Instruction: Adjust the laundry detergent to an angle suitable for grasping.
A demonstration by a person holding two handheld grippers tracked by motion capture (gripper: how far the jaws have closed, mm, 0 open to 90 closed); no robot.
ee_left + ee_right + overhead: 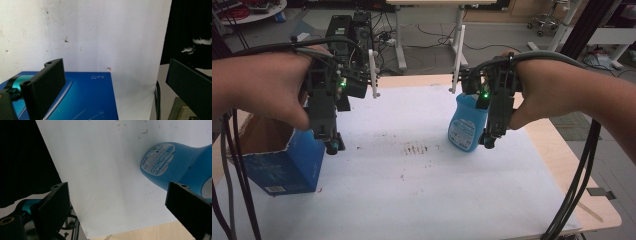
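Both claws gape wide and grip nothing: the left claw (374,75) hangs above the blue box (287,167) at the surface's left edge, the right claw (457,72) over the blue bottle (467,125) lying mid-right on the stained white surface (412,190); its label's print is unreadable; desks and cables beyond

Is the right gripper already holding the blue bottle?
No. In the right gripper view the fingers stand wide apart with only white table cover between them, and the blue bottle lies beyond, untouched.
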